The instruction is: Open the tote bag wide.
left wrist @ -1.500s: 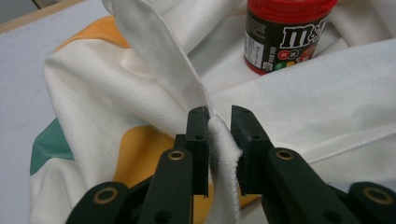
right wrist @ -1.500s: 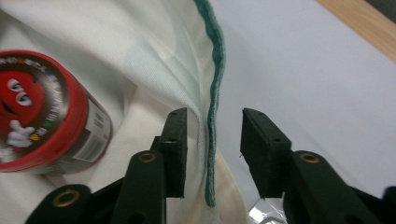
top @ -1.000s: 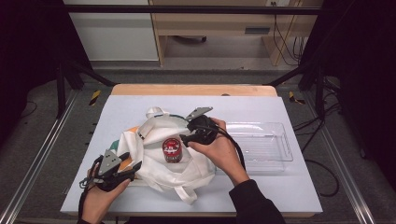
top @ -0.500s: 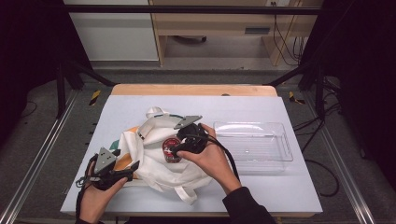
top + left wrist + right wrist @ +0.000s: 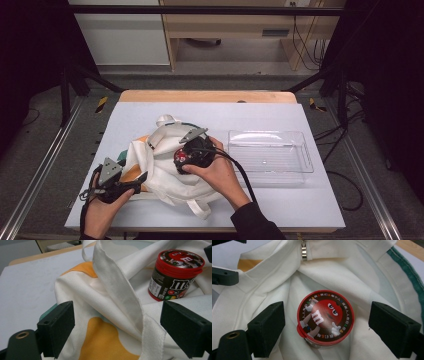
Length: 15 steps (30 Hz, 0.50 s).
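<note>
Right gripper (image 5: 324, 327) lowered, jaws opening over candy tub (image 5: 325, 317).

The high view looks forward and down on the pale blue table (image 5: 310, 200) from afar; the left gripper view skims low and close; the right gripper view faces straight down; all share the red-lidded round candy tub (image 5: 180, 157) (image 5: 175, 275) (image 5: 325, 317) on the white canvas bag (image 5: 165, 175) (image 5: 117, 297) (image 5: 342, 272).

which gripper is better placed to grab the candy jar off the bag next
Right. The right gripper hangs straight over the candy jar, open jaws on either side of its red lid without touching. The left gripper sits at the bag's edge, open around a fabric fold, with the jar off to one side.
</note>
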Each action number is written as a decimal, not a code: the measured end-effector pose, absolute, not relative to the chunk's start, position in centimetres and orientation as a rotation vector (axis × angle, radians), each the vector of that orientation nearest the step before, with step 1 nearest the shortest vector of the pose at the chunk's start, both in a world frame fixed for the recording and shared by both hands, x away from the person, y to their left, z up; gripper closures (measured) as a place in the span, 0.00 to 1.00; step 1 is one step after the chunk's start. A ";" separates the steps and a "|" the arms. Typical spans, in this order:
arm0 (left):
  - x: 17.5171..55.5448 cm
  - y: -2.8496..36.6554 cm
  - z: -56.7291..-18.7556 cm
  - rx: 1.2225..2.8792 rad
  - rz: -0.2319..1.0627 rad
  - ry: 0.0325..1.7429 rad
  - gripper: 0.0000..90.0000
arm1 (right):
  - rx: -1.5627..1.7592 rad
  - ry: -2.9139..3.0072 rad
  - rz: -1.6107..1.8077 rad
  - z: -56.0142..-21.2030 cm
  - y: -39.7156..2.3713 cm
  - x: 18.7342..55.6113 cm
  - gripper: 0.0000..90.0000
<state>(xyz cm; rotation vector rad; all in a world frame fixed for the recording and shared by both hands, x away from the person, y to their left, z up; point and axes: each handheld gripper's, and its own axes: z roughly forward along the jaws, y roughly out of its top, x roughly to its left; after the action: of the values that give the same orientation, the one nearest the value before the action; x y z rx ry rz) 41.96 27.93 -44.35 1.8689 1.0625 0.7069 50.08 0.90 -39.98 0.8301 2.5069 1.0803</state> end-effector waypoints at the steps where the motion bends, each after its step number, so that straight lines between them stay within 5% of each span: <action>1: 42.0 27.9 -44.4 1.871 0.707 1.062 0.13 | 0.831 2.508 1.083 -40.1 1.0 50.1 0.15; 15: 42.0 27.7 -44.6 1.893 0.704 1.054 0.13 | 0.835 2.552 1.026 -41.9 1.3 50.8 0.20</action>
<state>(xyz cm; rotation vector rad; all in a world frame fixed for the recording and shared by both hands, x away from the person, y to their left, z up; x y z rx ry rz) 42.03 27.70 -44.59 1.8929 1.0537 0.7045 50.81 1.27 -41.88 0.8345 2.5522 1.0261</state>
